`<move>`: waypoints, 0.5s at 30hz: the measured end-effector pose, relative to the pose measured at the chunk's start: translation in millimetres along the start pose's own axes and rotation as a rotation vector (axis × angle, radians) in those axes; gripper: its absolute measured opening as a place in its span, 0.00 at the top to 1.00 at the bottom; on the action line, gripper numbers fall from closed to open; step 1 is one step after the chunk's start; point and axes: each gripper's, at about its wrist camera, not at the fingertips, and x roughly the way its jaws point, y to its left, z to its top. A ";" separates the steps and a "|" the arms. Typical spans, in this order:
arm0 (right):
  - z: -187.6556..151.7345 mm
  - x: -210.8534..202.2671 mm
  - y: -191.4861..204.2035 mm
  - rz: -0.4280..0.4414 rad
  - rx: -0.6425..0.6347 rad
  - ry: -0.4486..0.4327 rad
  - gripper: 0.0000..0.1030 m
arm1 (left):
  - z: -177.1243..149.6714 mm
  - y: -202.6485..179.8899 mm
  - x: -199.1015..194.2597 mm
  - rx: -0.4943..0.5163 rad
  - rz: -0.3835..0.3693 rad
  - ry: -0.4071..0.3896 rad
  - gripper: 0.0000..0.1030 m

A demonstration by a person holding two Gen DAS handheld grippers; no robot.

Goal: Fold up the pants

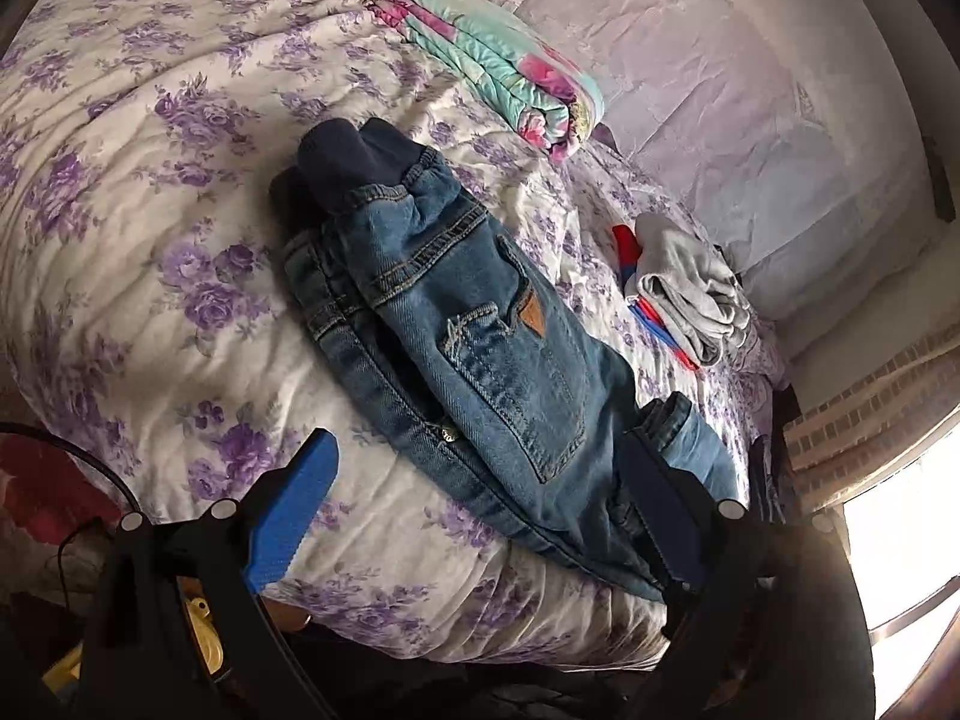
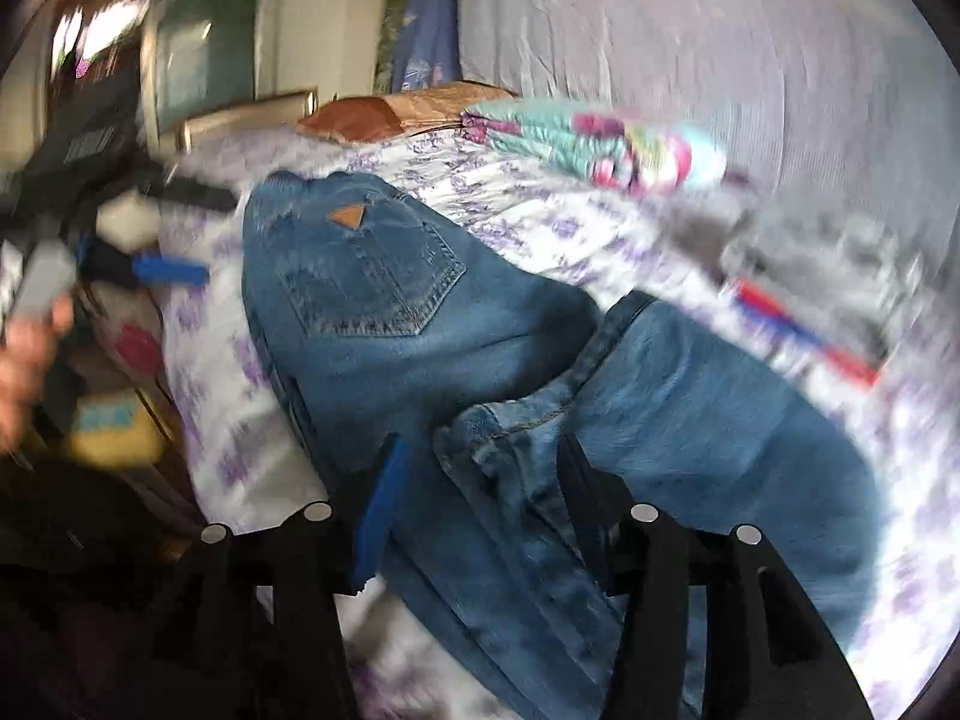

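Blue denim pants [image 1: 456,324] with a dark knit waistband lie folded lengthwise on the floral bed, back pocket and tan triangle patch up. My left gripper [image 1: 480,474] is open above the near end of the pants, its jaws wide apart and empty. In the blurred right wrist view the pants [image 2: 384,300] stretch away, and my right gripper [image 2: 480,468] has its jaws on either side of a bunched leg hem [image 2: 510,450], apparently shut on it. The left gripper also shows at the left of that view [image 2: 168,270].
The bed has a white and purple floral cover [image 1: 150,240]. A folded teal and pink quilt [image 1: 492,60] lies at the back. A grey garment [image 1: 690,282] with red and blue stripes lies to the right. The bed's near edge [image 1: 450,630] drops to cluttered floor.
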 end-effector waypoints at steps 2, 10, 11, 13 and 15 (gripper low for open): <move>-3.4 5.0 7.5 -0.049 -0.073 0.029 0.49 | -0.4 0.1 1.5 0.002 0.001 0.001 0.11; 6.0 22.2 -20.3 0.058 0.064 0.050 0.77 | -7.5 -8.6 6.1 0.032 -0.010 0.032 0.11; 10.0 13.5 -25.2 0.077 0.087 0.028 0.82 | -6.9 -8.2 3.2 0.033 -0.010 0.025 0.11; 17.9 -1.4 -24.4 0.090 0.086 0.010 0.83 | -5.9 -6.3 -1.3 0.027 -0.003 0.009 0.11; 25.1 -16.5 -15.1 0.131 0.060 -0.004 0.83 | -3.8 -1.5 -3.9 0.004 0.000 -0.005 0.11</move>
